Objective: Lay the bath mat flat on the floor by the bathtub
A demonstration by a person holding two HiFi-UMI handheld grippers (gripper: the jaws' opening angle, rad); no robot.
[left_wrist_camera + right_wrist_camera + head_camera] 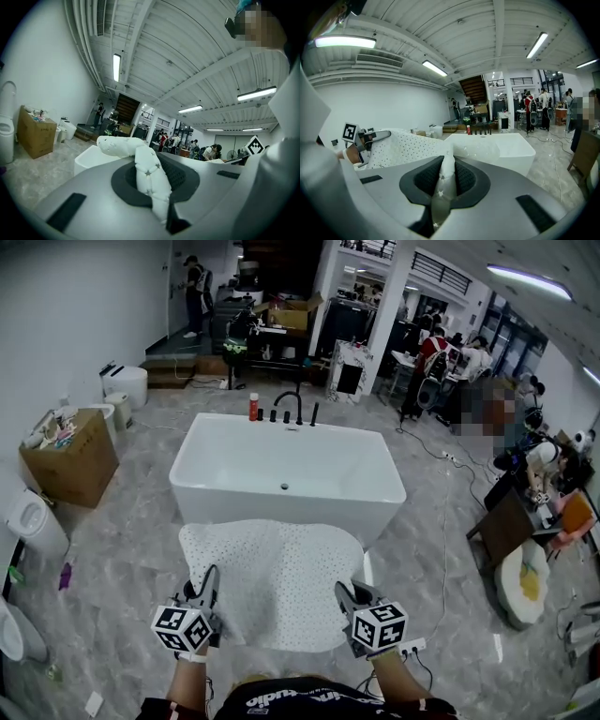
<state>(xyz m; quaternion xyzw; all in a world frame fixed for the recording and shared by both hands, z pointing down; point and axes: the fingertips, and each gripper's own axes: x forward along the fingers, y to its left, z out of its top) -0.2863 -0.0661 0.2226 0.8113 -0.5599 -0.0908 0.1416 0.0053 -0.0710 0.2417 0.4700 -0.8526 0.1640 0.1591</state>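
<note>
In the head view, we hold the white perforated bath mat [272,582] spread out just in front of the bathtub [281,474]. The left gripper [210,579] and right gripper [345,594] are at its near corners. In the left gripper view, our jaws are clenched on the mat's edge. In the right gripper view, the jaws likewise pinch a fold of the mat, with the bathtub beyond.

The bath mat [277,582] hides the lower front wall of the bathtub [281,470]. Its near corners disappear between the jaws of the left gripper [207,585] and the right gripper [344,596]. At eight o'clock the frame edge cuts off a white fixture [11,634], its kind unclear. The print on the red bottle [253,407] at twelve o'clock is too small to read.
</note>
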